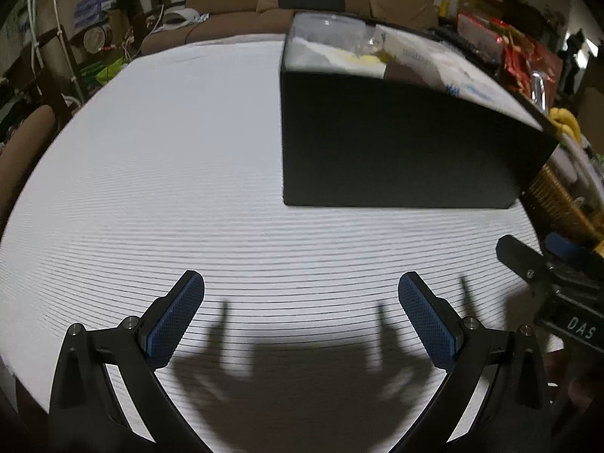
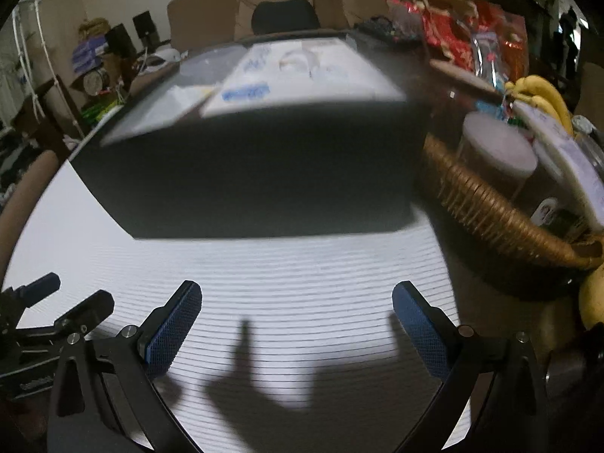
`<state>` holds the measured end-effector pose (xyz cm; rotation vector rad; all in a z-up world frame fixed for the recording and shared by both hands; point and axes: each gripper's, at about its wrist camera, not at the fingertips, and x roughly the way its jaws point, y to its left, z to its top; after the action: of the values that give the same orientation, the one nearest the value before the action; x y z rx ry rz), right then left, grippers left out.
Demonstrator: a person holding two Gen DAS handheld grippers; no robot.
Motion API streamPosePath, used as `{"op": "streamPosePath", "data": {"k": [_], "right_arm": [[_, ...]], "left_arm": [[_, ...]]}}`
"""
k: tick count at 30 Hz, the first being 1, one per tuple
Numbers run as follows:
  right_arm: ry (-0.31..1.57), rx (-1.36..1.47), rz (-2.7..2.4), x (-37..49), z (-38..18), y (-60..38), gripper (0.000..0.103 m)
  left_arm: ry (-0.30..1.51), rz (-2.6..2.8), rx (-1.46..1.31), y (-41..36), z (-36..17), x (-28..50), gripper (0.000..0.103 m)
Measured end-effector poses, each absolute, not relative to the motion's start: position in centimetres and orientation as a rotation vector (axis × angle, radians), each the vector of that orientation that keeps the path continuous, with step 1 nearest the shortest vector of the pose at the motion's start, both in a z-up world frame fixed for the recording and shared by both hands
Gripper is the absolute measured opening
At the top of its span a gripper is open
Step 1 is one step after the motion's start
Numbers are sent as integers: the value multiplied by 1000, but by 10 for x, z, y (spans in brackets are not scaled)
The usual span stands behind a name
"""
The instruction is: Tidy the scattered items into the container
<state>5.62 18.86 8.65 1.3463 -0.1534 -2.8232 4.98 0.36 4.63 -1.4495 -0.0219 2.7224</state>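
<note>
The black container (image 1: 396,139) sits on the white striped mat (image 1: 151,188), already holding papers and packets, with no loose items visible on the mat. The task looks essentially finished. The left gripper (image 1: 301,313) and right gripper (image 2: 297,321) hover just before it, jaws wide and empty.

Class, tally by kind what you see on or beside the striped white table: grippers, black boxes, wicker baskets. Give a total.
Grippers: 2, left gripper and right gripper, both open
Black box: 1
Wicker basket: 1
Total: 4
</note>
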Motion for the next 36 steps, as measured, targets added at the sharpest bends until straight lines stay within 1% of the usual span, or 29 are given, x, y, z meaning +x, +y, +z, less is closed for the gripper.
{"op": "streamPosePath", "data": {"k": [5, 9, 12, 18, 25, 32, 36], "right_arm": [[-139, 1411, -2798, 51, 60, 189, 103], [-124, 1435, -2796, 48, 51, 192, 103], [-140, 1412, -2809, 48, 52, 197, 103], [-101, 1393, -2828, 47, 52, 196, 103], [-99, 1381, -2819, 41, 50, 195, 103], [10, 1408, -2805, 31, 48, 185, 103], [11, 1406, -2800, 31, 50, 186, 103]], "left_arm": [[-16, 2721, -1494, 9, 24, 45, 103], [-9, 2708, -1514, 17, 13, 43, 103], [8, 2720, -1503, 21, 10, 43, 103], [1, 2753, -1464, 26, 8, 46, 103], [-2, 2758, -1460, 24, 6, 44, 103], [-13, 2778, -1458, 19, 5, 37, 103], [-21, 2784, -1462, 21, 5, 39, 103]]}}
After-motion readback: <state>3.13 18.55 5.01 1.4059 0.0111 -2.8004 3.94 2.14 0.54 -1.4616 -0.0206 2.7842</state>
